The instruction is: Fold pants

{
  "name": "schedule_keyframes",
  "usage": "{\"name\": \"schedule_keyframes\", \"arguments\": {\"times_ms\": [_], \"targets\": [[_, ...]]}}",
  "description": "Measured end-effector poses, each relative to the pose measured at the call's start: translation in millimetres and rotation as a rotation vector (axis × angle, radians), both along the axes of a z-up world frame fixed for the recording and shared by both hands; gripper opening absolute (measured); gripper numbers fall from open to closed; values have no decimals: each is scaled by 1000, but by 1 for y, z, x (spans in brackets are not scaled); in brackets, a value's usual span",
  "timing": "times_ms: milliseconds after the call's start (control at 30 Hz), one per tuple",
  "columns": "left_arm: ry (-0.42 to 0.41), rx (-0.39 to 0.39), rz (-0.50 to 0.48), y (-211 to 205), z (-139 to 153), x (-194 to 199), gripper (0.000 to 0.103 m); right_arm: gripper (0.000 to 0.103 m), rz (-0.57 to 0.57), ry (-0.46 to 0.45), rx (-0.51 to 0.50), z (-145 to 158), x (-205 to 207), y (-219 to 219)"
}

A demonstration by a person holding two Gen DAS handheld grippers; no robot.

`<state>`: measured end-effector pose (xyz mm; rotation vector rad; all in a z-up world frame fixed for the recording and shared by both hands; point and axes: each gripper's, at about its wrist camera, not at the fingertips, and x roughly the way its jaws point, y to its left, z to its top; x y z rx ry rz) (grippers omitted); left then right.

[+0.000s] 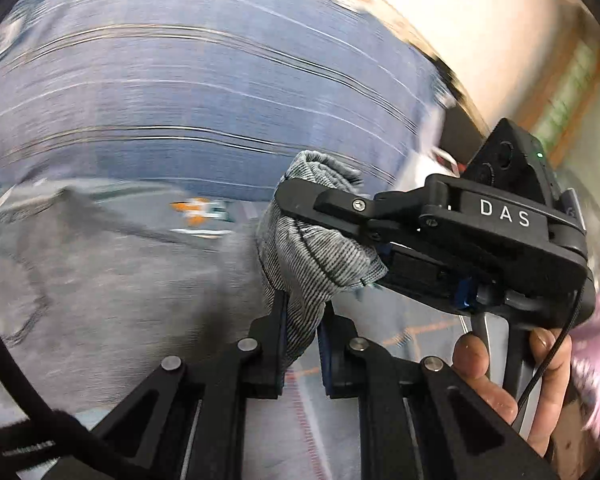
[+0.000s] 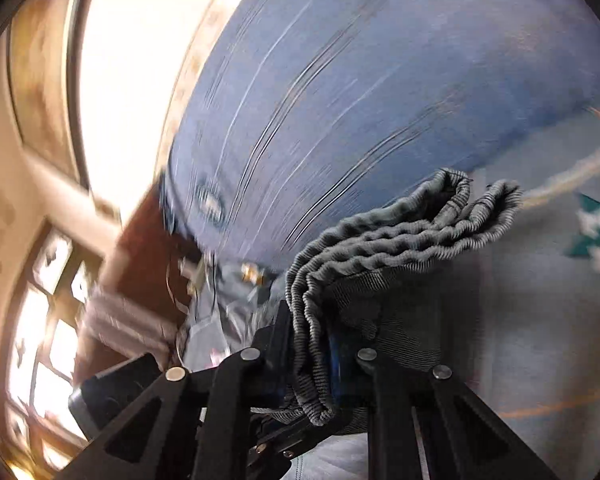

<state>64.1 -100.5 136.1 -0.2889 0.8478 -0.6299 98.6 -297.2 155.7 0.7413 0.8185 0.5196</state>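
The pants [image 1: 312,248] are grey ribbed cloth, bunched up above a bed. At the bottom of the left wrist view, my left gripper [image 1: 302,312] is shut on a fold of them. From the right, my right gripper [image 1: 324,236], black and marked DAS, pinches the same bunch just above, held by a hand [image 1: 500,380]. In the right wrist view the pants' gathered waistband [image 2: 400,232] lies doubled over, and my right gripper [image 2: 312,320] is shut on its layers. More grey cloth [image 1: 80,280] spreads blurred to the lower left.
A blue striped bedcover [image 1: 180,100] [image 2: 360,80] fills the background, blurred. A patterned sheet [image 2: 596,232] with teal marks lies at the right. A bright window [image 2: 132,60] and brown wooden furniture [image 2: 148,248] stand beyond the bed's edge. A pink sleeve [image 1: 596,360] shows at far right.
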Motion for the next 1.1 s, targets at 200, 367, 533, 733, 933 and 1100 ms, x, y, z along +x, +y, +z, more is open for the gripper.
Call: {"name": "schedule_keyframes", "arguments": {"times_ms": [200,367,533,733,933,1100], "targets": [[112,8,115,64,-36,22,14,17,119,29,-35,-27,36,81],[254,-2,171,86,-81,42,15,17,138,131,-15,-86,62,112],[301,10,199,90,-90,43,30,19,158,224,-6,-111,66,126],[257,59,225,90,-88,48,59,74,59,127,-64,-68,49,94],[313,69,269,98,-107,61,31,76,-122,152,-170,-63,14,41],[253,102,264,90,-92,47,16,67,-211,299,-317,-93,-2,22]]}}
